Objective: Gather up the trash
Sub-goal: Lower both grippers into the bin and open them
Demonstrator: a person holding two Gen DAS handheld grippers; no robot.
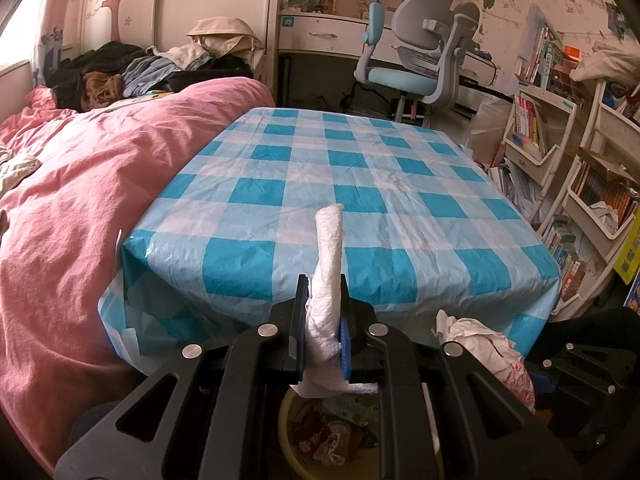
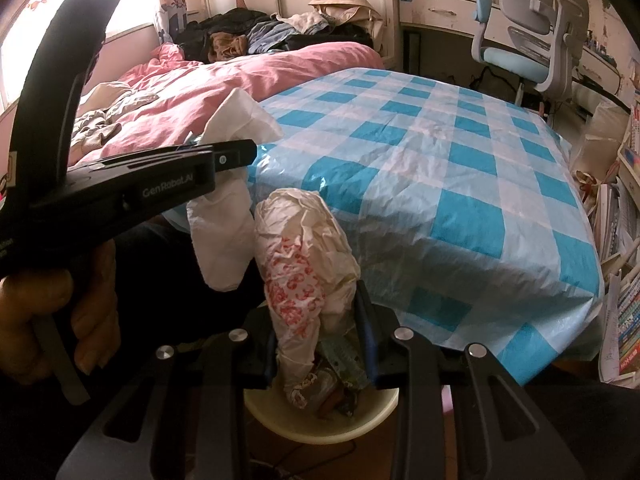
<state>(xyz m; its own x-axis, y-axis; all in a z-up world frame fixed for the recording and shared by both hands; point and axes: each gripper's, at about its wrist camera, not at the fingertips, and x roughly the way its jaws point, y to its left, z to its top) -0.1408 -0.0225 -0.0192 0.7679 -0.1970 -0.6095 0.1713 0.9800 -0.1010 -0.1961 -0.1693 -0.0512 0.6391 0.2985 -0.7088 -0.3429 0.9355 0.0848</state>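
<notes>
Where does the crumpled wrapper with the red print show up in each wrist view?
Left wrist view: the red-printed wrapper sits at lower right, below the table's near edge, beside the left gripper, which grips a white tissue.
Right wrist view: it is at lower centre, clamped in the right gripper above the trash bin.
Shared landmark: the blue checked tablecloth.

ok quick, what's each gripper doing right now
Left gripper: closed on a white tissue.
Right gripper: closed on a crumpled red-printed wrapper.
</notes>
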